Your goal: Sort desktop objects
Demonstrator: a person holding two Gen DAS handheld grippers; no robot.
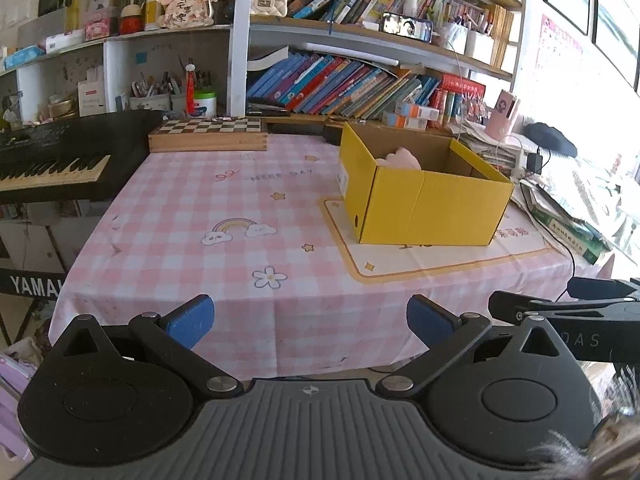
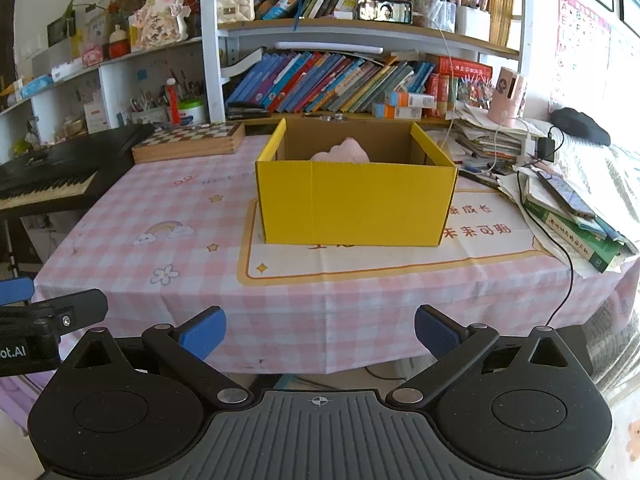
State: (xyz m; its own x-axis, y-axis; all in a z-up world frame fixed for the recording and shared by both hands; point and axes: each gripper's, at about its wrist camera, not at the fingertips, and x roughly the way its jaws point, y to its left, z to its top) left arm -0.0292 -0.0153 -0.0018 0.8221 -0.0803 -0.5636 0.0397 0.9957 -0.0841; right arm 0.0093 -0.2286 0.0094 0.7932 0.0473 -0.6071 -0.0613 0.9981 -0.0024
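A yellow cardboard box [image 1: 424,204] [image 2: 356,204] stands open on a cream mat on the pink checked tablecloth [image 1: 224,208] [image 2: 132,208]. Inside it a pale pink soft object [image 1: 400,159] [image 2: 344,151] shows above the rim; the rest of the box's inside is hidden. My left gripper [image 1: 310,322] hangs open off the table's front edge, nothing between its blue pads. My right gripper [image 2: 320,330] is also open and empty, facing the box from the front edge. Each gripper appears at the edge of the other's view.
A wooden chessboard case [image 1: 208,135] [image 2: 188,142] lies at the back left. A black keyboard [image 1: 52,160] [image 2: 48,176] stands left of the table. Stacked books and papers [image 2: 576,208], a black cable [image 2: 568,276] and a pink cup [image 2: 508,98] crowd the right side. Bookshelves rise behind.
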